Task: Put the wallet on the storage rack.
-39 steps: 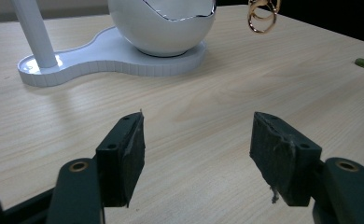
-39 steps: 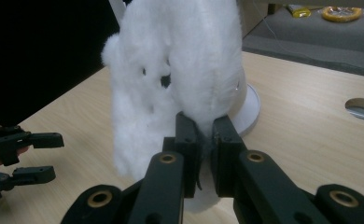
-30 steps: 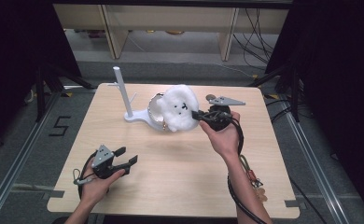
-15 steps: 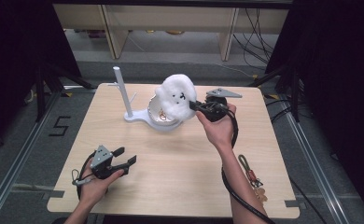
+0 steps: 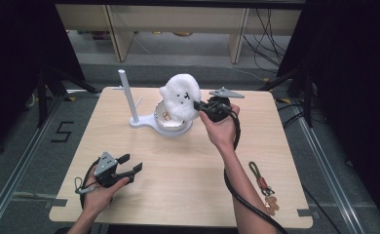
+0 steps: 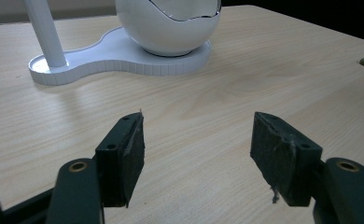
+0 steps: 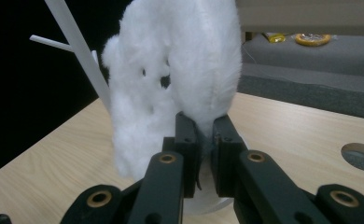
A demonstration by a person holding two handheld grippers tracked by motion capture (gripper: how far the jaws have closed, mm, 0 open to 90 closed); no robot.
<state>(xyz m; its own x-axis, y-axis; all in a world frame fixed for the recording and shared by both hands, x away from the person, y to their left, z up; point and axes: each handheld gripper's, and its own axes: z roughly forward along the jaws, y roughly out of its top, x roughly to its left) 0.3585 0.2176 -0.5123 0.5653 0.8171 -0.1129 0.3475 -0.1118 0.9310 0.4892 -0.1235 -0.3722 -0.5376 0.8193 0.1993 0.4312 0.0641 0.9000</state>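
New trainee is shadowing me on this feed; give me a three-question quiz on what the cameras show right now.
1. True or false: the left gripper holds something.
2. What does the right gripper grip?
3. The plush toy is: A) flat on the table, B) above the white bowl, C) hung on the post.

Key: 1 false, its jaws stand open and empty. 2 the white plush toy. 3 B.

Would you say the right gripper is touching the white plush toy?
Touching: in the right gripper view, the right gripper is clamped on the white plush toy.
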